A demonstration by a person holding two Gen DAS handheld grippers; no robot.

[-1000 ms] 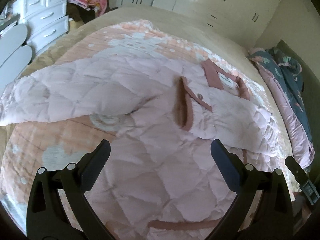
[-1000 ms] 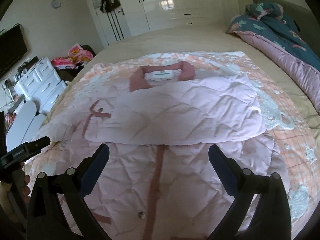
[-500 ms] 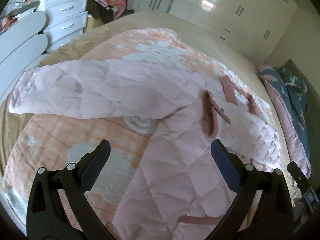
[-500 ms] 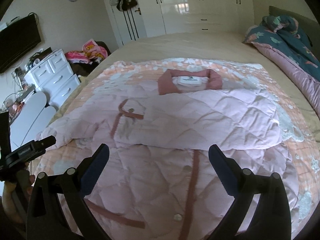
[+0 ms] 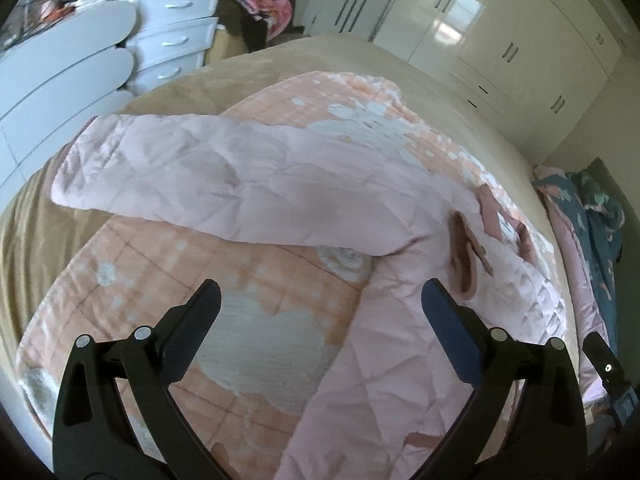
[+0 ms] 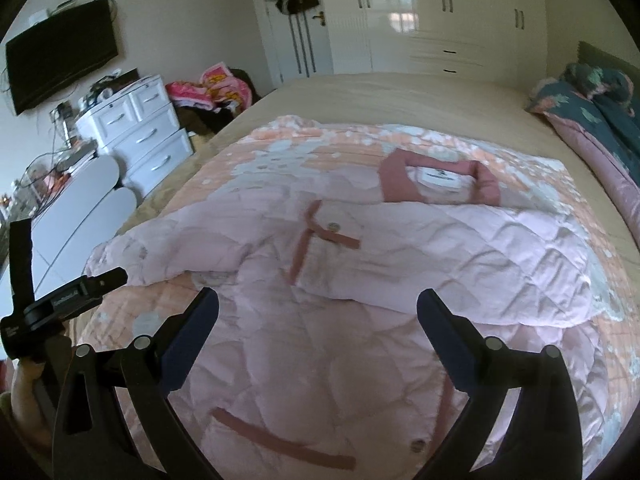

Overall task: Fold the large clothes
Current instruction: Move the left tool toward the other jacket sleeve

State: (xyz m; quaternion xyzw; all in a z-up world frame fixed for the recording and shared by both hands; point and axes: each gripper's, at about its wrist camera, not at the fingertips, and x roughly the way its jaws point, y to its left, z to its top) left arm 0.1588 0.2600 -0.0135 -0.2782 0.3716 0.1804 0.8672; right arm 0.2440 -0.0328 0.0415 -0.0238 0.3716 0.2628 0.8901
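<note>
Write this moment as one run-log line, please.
task: fold large clothes | left gripper: open, empty | right gripper: open, empty | pink quilted jacket: on bed, one sleeve stretched out sideways

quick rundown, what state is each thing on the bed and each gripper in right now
pink quilted coat: spread flat on the bed, front up
right sleeve: folded across the chest
left sleeve: stretched out sideways, not folded
collar: lying open, label showing
left gripper: open, holding nothing
right gripper: open, holding nothing
dresser drawers: closed
wardrobe doors: closed
</note>
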